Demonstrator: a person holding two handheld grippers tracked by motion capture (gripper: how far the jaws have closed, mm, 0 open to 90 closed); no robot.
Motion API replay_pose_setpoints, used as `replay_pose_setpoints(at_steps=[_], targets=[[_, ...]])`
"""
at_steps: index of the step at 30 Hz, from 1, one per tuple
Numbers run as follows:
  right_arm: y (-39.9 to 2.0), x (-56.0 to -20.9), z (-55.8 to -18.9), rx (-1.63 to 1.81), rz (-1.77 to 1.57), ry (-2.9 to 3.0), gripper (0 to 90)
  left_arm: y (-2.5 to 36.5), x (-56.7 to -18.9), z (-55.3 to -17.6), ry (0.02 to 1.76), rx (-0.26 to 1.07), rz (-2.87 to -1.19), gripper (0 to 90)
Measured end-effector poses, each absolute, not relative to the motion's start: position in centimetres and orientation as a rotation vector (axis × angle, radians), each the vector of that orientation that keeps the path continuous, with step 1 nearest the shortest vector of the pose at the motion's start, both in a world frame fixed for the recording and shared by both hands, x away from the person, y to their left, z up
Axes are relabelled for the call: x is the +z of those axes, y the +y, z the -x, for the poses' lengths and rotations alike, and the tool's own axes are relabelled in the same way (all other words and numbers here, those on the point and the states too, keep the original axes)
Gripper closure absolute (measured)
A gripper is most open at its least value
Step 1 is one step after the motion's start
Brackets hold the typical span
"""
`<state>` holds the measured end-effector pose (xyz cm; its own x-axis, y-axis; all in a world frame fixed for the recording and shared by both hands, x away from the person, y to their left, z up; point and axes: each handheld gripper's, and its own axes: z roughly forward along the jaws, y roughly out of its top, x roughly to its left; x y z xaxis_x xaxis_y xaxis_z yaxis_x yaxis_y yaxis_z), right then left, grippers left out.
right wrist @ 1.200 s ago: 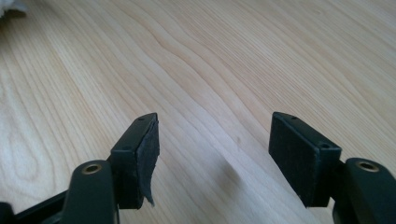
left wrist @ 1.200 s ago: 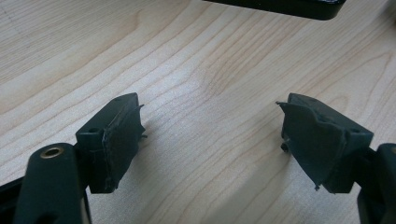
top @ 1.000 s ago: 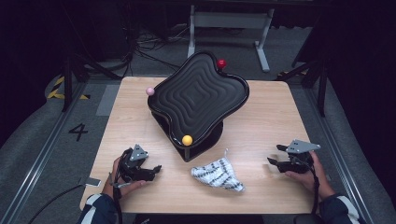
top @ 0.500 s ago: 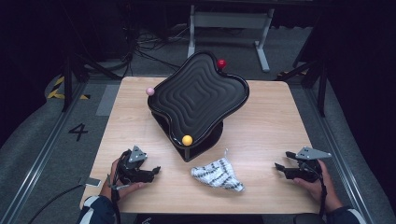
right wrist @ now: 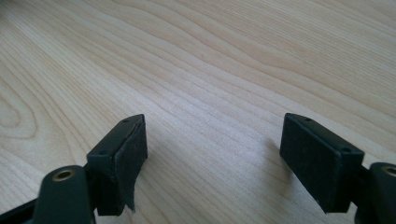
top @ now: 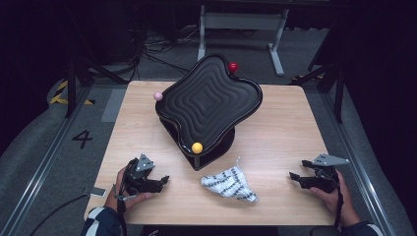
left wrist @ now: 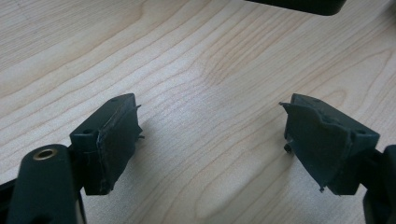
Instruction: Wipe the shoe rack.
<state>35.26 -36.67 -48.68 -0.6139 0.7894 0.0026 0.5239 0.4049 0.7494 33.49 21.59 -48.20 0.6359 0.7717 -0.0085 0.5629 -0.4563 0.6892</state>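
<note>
A black wavy board (top: 211,105) sits tilted on a dark base in the middle of the wooden table (top: 280,123). A yellow ball (top: 197,147) marks its near corner, a pink ball (top: 158,96) its left corner and a red ball (top: 233,67) its far corner. A white cloth with black pattern (top: 229,183) lies crumpled in front of it. My left gripper (top: 162,181) (left wrist: 210,135) rests open on the table at the front left. My right gripper (top: 295,177) (right wrist: 212,144) lies at the front right; its jaws have just been opening, with bare wood between them.
The dark edge of the board's base (left wrist: 299,4) shows at the top of the left gripper view. Behind the table stands a grey metal frame (top: 241,22), with cables on the floor. A "4" marking (top: 82,138) is on the floor to the left.
The right gripper has shifted a little to the right and toward the table's front edge. The left gripper, board, balls and cloth have stayed put.
</note>
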Motion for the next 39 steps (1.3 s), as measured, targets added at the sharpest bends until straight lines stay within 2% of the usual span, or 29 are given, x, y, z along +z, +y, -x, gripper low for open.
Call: replay_pose_setpoints(at_steps=[39], targets=[[-36.5, -48.68, -35.41, 1.041, -1.135, 2.314, 22.1, 21.51, -48.16, -33.73, 1.032, 0.396, -2.2, 15.6]])
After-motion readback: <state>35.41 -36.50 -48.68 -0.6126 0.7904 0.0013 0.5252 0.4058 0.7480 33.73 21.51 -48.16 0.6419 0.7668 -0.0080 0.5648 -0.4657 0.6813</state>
